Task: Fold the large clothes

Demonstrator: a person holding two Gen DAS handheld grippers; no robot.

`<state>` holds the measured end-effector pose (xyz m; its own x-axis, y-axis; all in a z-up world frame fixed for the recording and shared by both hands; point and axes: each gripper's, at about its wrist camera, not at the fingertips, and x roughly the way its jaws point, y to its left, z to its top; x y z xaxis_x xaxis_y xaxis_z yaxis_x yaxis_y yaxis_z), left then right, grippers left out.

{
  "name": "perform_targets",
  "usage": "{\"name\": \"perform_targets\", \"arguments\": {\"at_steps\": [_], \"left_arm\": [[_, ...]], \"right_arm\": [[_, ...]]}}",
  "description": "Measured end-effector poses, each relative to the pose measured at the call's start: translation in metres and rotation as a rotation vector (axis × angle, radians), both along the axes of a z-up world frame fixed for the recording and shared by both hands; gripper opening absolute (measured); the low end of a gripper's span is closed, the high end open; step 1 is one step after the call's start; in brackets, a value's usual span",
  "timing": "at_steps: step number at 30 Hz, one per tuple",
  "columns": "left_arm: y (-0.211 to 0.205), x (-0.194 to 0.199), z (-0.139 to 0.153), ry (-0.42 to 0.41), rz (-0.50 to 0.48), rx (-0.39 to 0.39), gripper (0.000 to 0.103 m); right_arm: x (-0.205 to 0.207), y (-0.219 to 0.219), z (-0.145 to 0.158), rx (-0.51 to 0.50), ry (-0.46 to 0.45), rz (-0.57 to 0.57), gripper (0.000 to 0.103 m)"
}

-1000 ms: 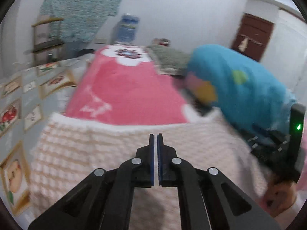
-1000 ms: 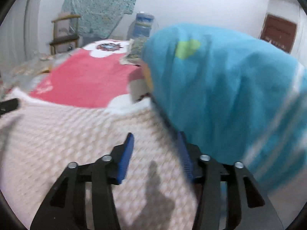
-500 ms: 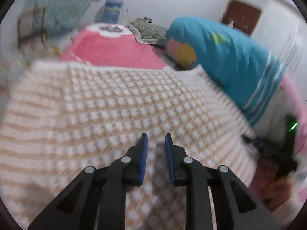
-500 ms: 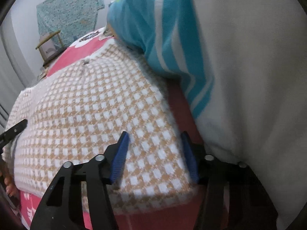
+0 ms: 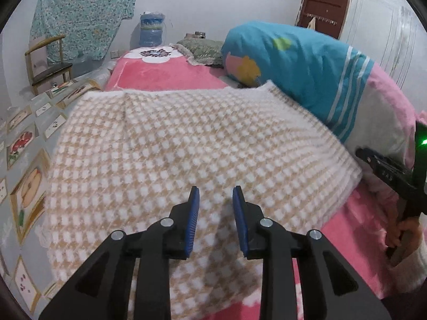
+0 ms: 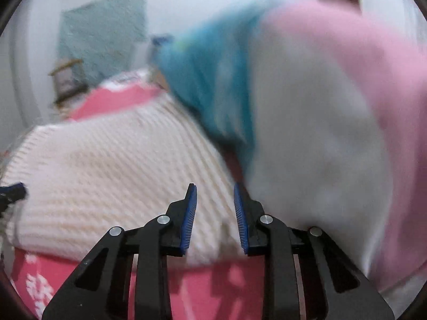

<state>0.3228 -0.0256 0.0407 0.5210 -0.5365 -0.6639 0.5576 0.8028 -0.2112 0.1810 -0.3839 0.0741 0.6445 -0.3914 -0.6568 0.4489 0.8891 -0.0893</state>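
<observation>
- Beige-and-white checked knit garment [image 5: 186, 144] lies spread flat over a pink bed cover [image 5: 165, 76]; its far edge runs straight across the bed, its right edge reaches the foot of a bedding pile, and its near edge shows a strip of pink below it in the right wrist view
- Left hand-held gripper [image 5: 214, 200] hovers above the near part of the garment, blue-padded fingers [image 5: 194, 208] parted and holding nothing; a clear gap of checked fabric shows between them
- Right hand-held gripper [image 6: 214, 197] sits over the garment's right near corner [image 6: 208, 240], likewise released with nothing between its fingers; this view is blurred, so whether the fingertips touch the cloth cannot be told
- Bedding pile in teal, white and pink [image 5: 307, 66] rises just beside the garment on the right, a yellow flower print on its teal end; in the right wrist view it fills the right half as a teal, white and pink mass [image 6: 320, 122]
- Green patterned pillow [image 5: 202, 48] rests at the head of the bed; a blue water jug [image 5: 151, 29] stands behind it by the white wall; a wooden chair [image 5: 48, 64] stands at the far left under a hanging teal floral cloth [image 5: 82, 13]; fruit-print floor mats [image 5: 29, 154] lie beside the bed; a dark red door [image 5: 324, 8] shows at upper right
</observation>
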Motion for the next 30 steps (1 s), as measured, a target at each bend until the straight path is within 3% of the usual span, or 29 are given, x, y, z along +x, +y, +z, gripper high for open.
{"name": "perform_targets", "arguments": {"at_steps": [3,8,10,12,13,14,15,16,18,20,23,24,25,26,27,28,29,30], "left_arm": [[-0.009,0.005,0.004,0.031,-0.01,-0.114,0.025],[-0.026,0.039,0.005,0.131,0.035,-0.346,0.025],[-0.032,0.059,0.002,0.169,0.041,-0.398,0.025],[-0.035,0.092,-0.017,0.297,0.033,-0.454,0.025],[-0.033,0.106,-0.029,0.366,0.02,-0.497,0.025],[-0.029,0.119,-0.044,0.44,0.016,-0.533,0.004],[-0.024,0.127,-0.055,0.487,0.032,-0.537,0.004],[-0.019,0.128,-0.061,0.509,0.0,-0.568,0.004],[-0.015,0.116,-0.05,0.416,0.003,-0.419,0.005],[-0.003,0.105,-0.048,0.368,0.04,-0.377,0.005],[0.012,0.083,-0.036,0.263,0.146,-0.244,0.005],[0.006,0.069,-0.023,0.184,0.217,-0.109,0.004],[-0.001,0.06,-0.015,0.135,0.24,-0.036,0.004],[-0.015,0.045,0.0,0.047,0.28,0.087,0.003],[-0.025,0.034,0.009,-0.021,0.29,0.144,0.003],[-0.038,0.016,0.023,-0.089,0.226,0.126,0.004],[-0.047,0.003,0.032,-0.104,0.15,0.074,0.009],[-0.055,-0.004,0.035,-0.098,0.109,0.049,0.02]], "right_arm": [[0.034,0.026,0.012,0.037,-0.082,0.191,0.028],[0.088,0.064,0.014,0.1,-0.124,0.476,0.03],[0.117,0.063,0.002,0.068,-0.049,0.443,0.035],[0.138,0.036,-0.025,0.116,0.065,0.351,0.035],[0.145,0.02,-0.046,0.195,0.094,0.328,0.04],[0.144,-0.007,-0.067,0.357,0.055,0.344,0.04],[0.135,-0.025,-0.074,0.469,0.01,0.358,0.038],[0.129,-0.034,-0.073,0.487,0.004,0.35,0.023],[0.119,-0.03,-0.07,0.39,0.026,0.352,0.017],[0.11,-0.023,-0.065,0.293,0.045,0.332,0.009],[0.105,-0.016,-0.064,0.187,0.078,0.275,0.008],[0.106,-0.01,-0.061,0.116,0.104,0.254,0.008],[0.102,0.001,-0.053,0.004,0.125,0.213,0.008],[0.097,0.005,-0.045,-0.05,0.121,0.203,0.009],[0.08,0.013,-0.029,-0.034,0.056,0.247,0.012],[0.067,0.019,-0.018,0.019,0.003,0.311,0.012],[0.052,0.027,-0.008,0.099,-0.042,0.417,0.011],[0.042,0.037,-0.003,0.136,-0.043,0.484,0.012]]}}
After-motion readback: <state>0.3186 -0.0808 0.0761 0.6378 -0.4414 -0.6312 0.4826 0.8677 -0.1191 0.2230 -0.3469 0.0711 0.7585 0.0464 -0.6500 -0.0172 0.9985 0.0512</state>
